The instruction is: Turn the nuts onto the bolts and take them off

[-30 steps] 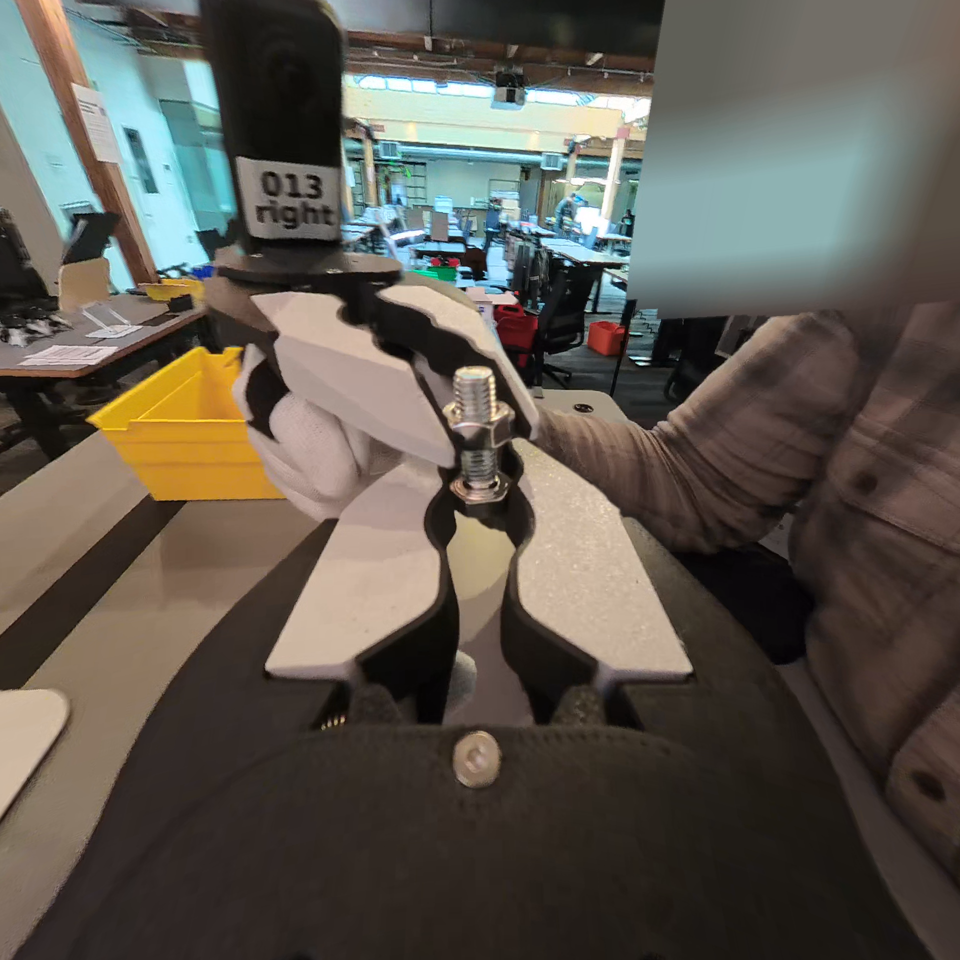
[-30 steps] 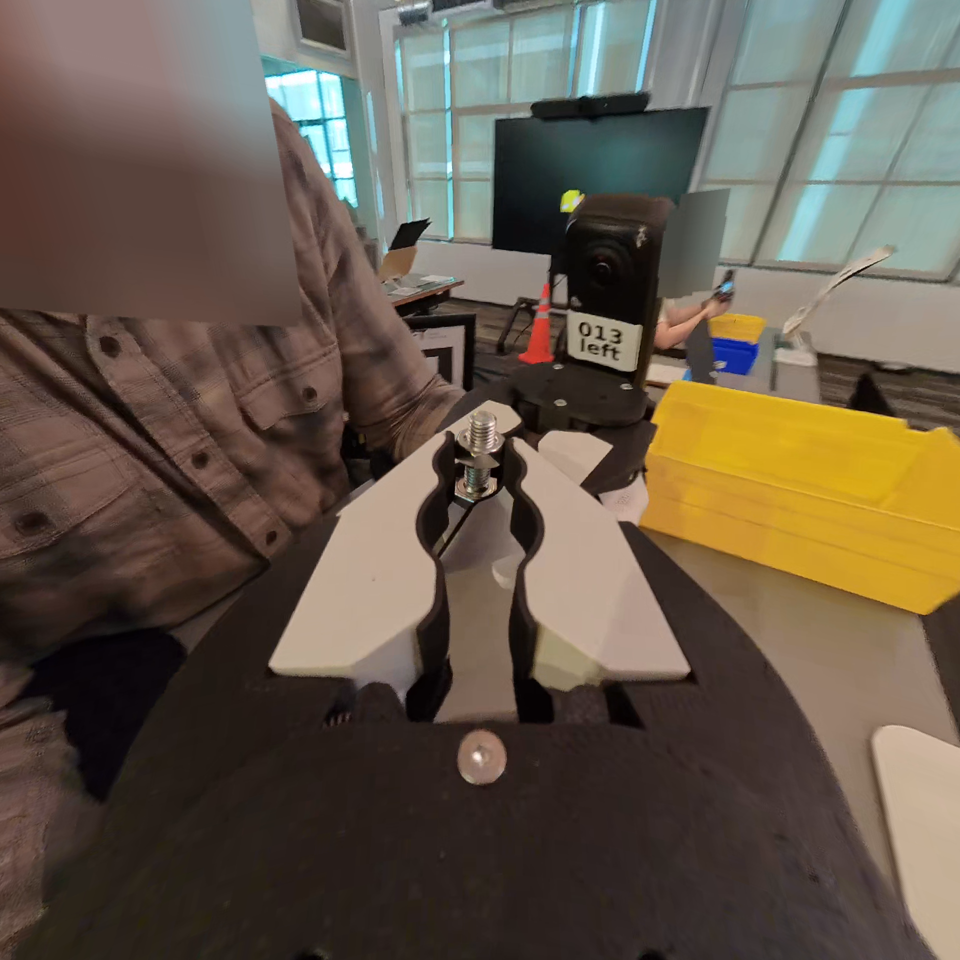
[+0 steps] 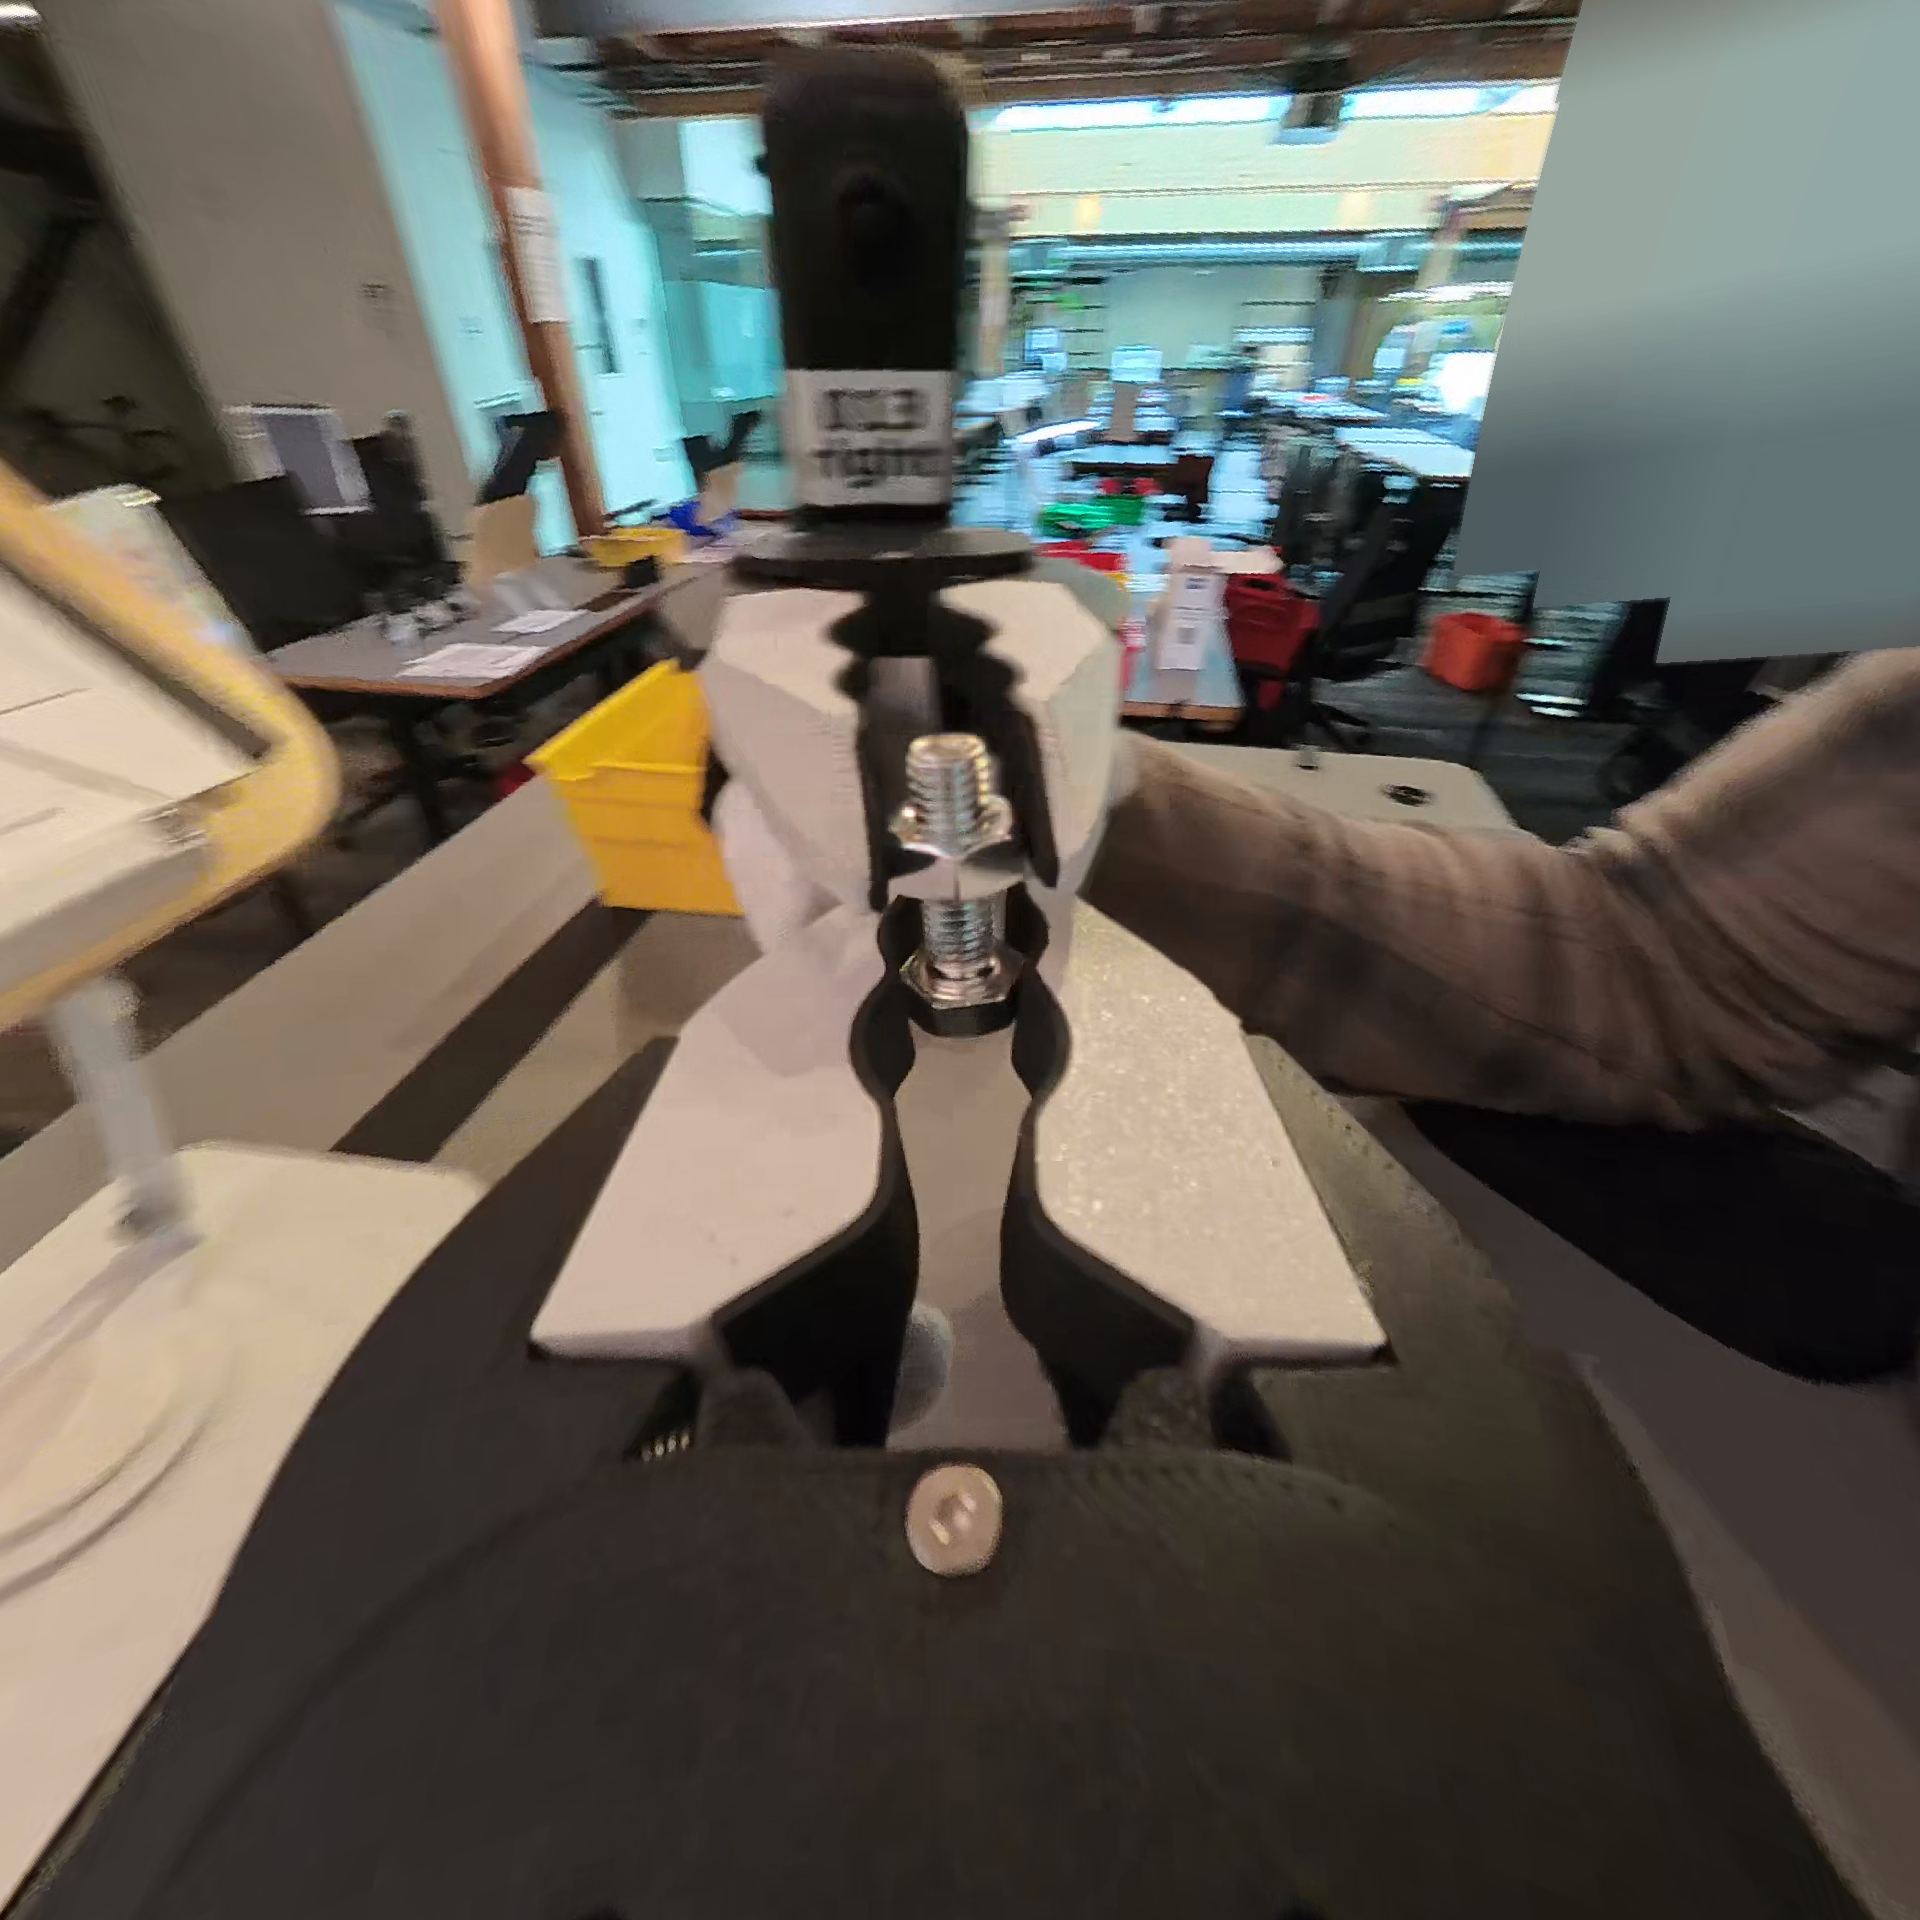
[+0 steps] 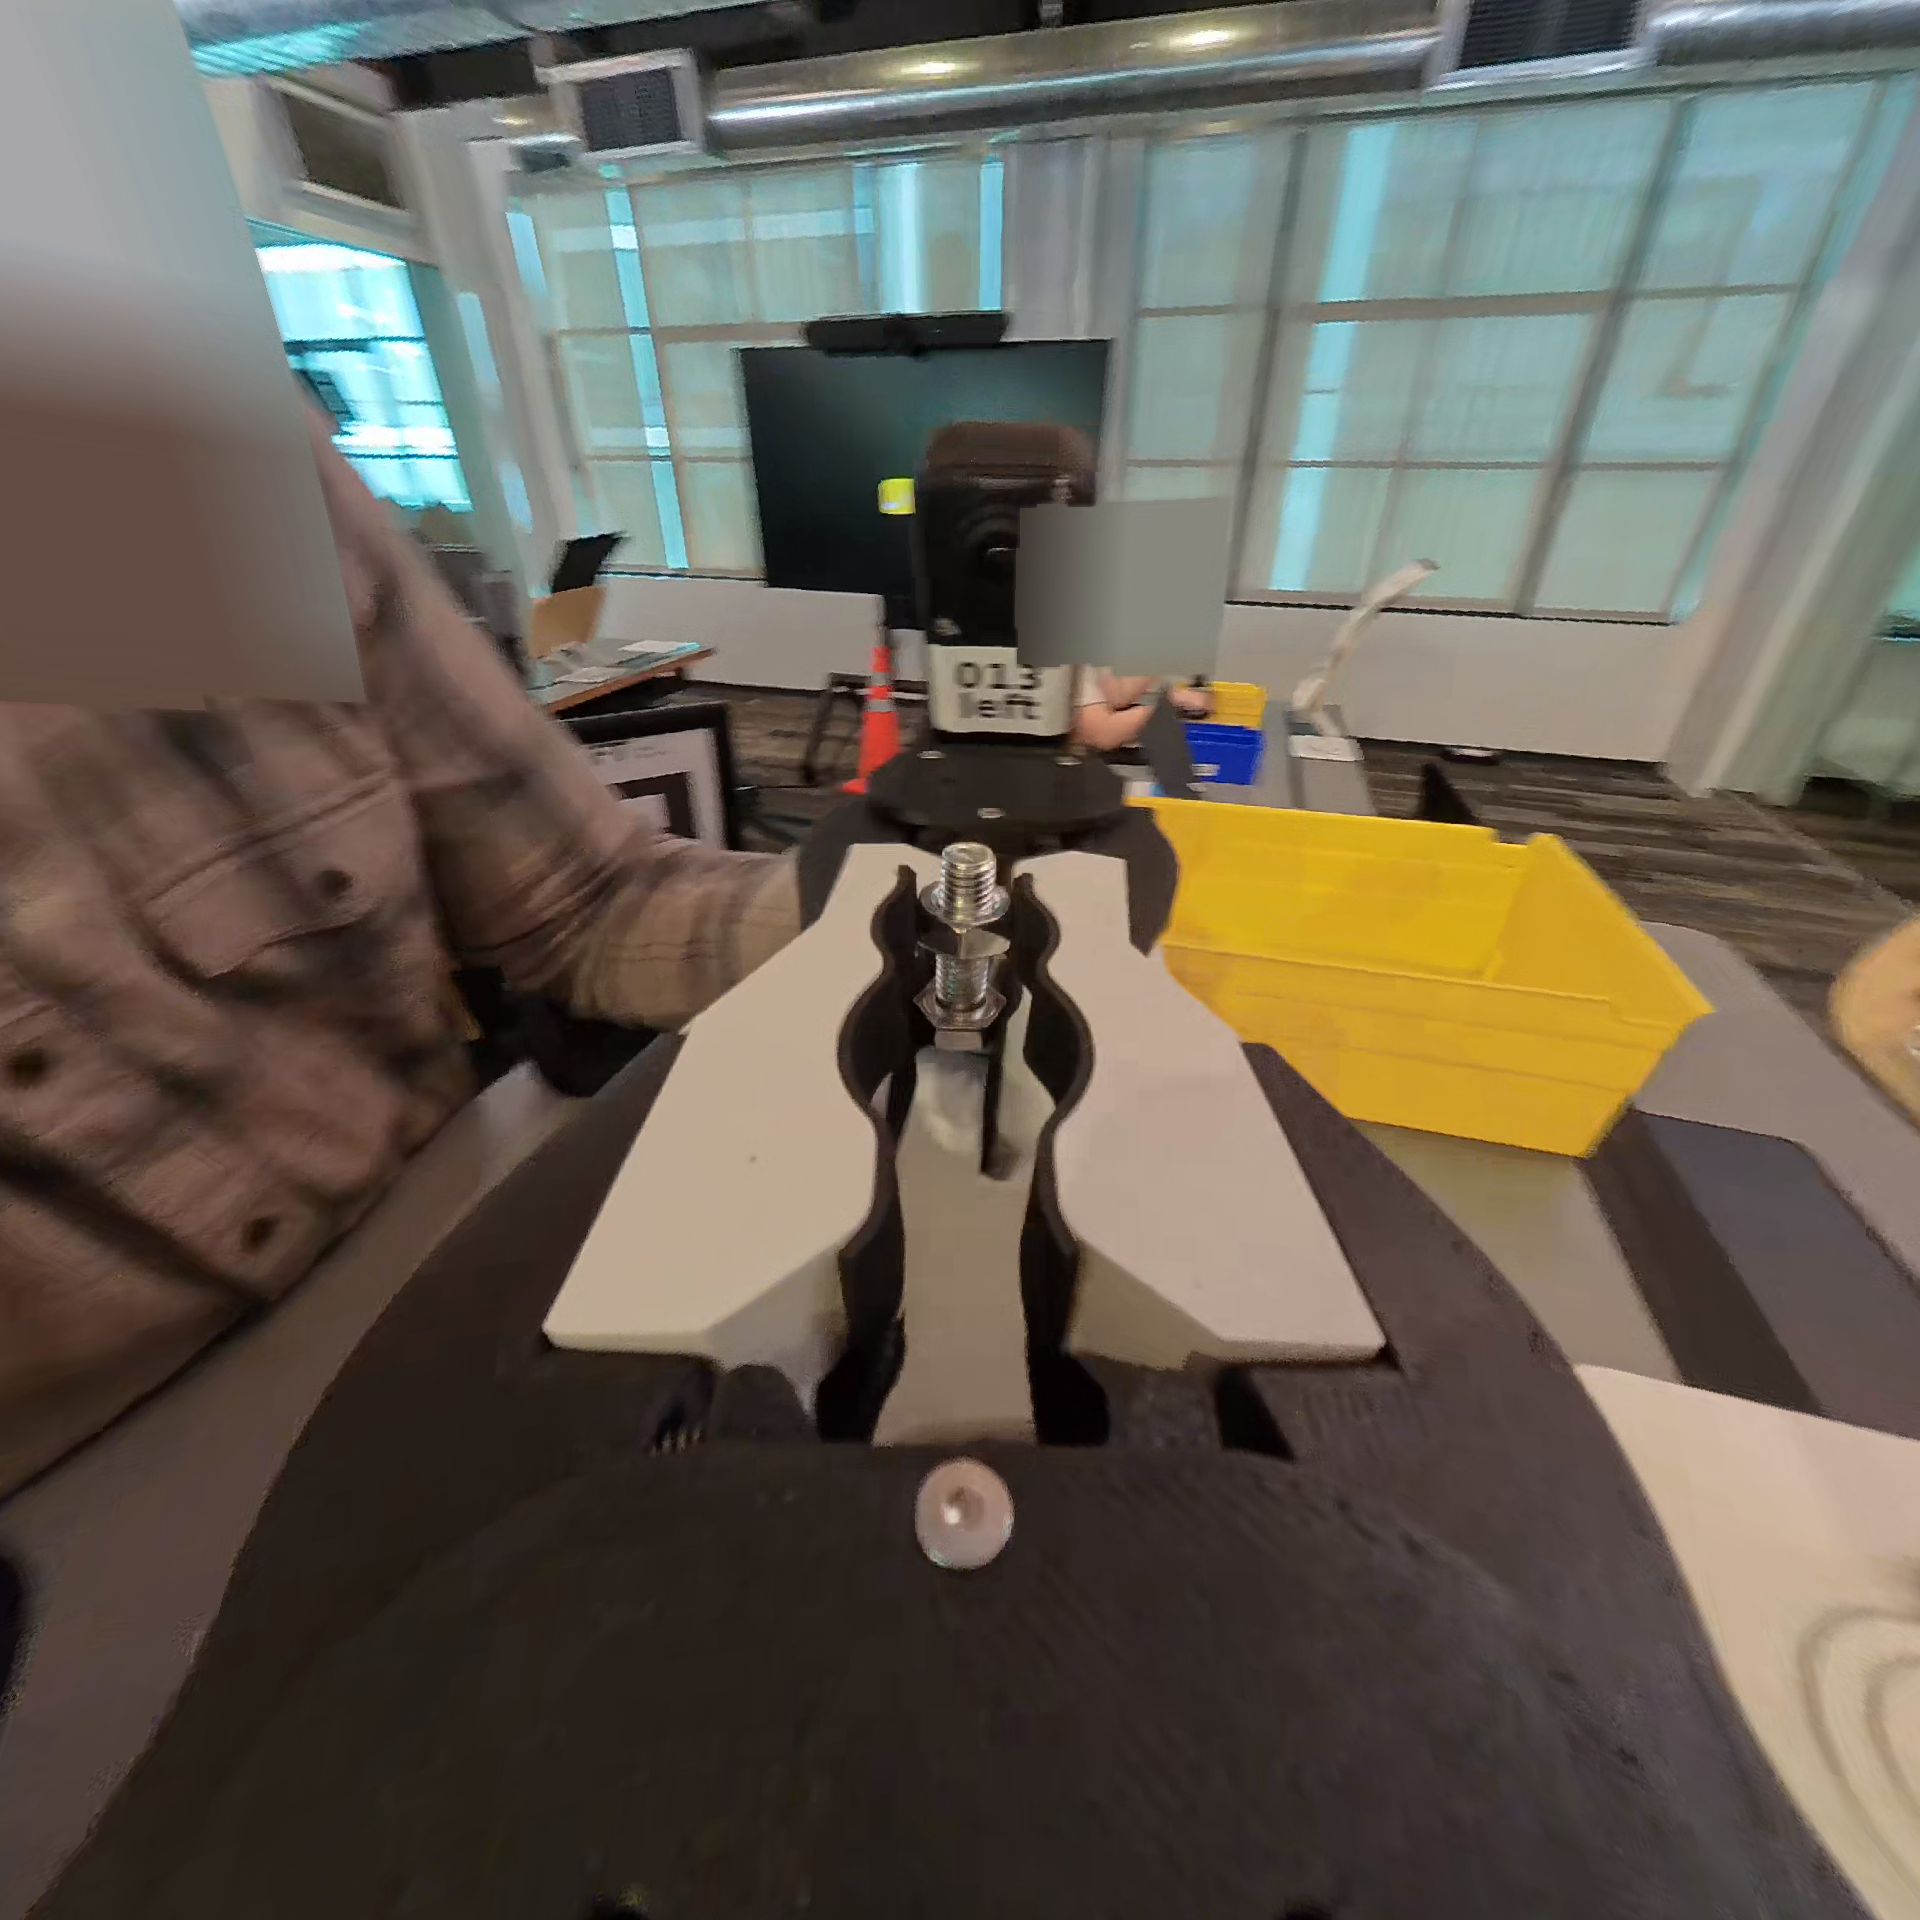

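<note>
A threaded bolt [image 3: 953,883] stands upright between two facing grippers, held in the air above the grey desk [image 4: 1538,1195]. The left gripper [image 3: 961,1003] has its jaws closed on the bolt's head; the right gripper [image 4: 961,935] has its jaws closed around the nut [image 3: 951,847] midway up the thread. A yellow bin [image 4: 1403,987] sits close beside them on the desk, and a person's plaid sleeve [image 3: 1507,935] reaches in from the other side.
</note>
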{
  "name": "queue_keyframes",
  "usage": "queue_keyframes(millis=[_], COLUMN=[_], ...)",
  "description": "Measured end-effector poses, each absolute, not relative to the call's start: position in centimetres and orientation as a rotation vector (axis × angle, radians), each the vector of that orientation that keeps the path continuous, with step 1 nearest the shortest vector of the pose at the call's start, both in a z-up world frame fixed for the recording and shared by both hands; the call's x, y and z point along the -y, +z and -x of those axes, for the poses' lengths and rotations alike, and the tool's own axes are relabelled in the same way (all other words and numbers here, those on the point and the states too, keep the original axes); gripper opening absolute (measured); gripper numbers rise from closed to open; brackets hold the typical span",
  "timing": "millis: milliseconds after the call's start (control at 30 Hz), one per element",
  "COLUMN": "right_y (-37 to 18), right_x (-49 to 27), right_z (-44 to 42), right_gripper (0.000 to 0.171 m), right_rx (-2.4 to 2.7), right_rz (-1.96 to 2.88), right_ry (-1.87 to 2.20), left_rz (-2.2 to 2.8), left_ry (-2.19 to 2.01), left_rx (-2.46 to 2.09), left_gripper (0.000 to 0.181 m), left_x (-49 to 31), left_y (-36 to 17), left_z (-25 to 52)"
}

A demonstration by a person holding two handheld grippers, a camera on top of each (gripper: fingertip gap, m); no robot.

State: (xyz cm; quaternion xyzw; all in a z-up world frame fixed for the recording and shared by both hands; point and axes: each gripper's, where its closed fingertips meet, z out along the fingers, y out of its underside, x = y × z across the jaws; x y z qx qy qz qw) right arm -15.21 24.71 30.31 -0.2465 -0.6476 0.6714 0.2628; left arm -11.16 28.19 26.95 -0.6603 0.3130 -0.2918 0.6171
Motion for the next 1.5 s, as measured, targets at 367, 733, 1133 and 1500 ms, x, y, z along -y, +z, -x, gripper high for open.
queue_keyframes(millis=[367,733,1133,1500], right_y=[30.0,31.0,30.7,27.7], right_x=[-16.6,-18.8,-26.3,-29.0], right_z=[5.3,8.3,16.6,21.4], right_gripper=[0.016,0.046,0.038,0.021], right_rx=[2.195,2.018,1.642,1.554], right_rz=[-0.005,0.225,0.739,0.995], right_ry=[2.175,2.021,1.754,1.544], left_rz=[1.258,1.328,1.547,1.593], left_ry=[-1.207,-1.069,-0.629,-0.361], left_rx=[-1.227,-1.048,-0.519,-0.357], left_gripper=[0.016,0.016,0.016,0.015], left_x=[-17.7,-21.3,-30.7,-33.1], left_y=[26.8,27.4,26.0,25.0], left_z=[1.6,4.6,14.8,18.0])
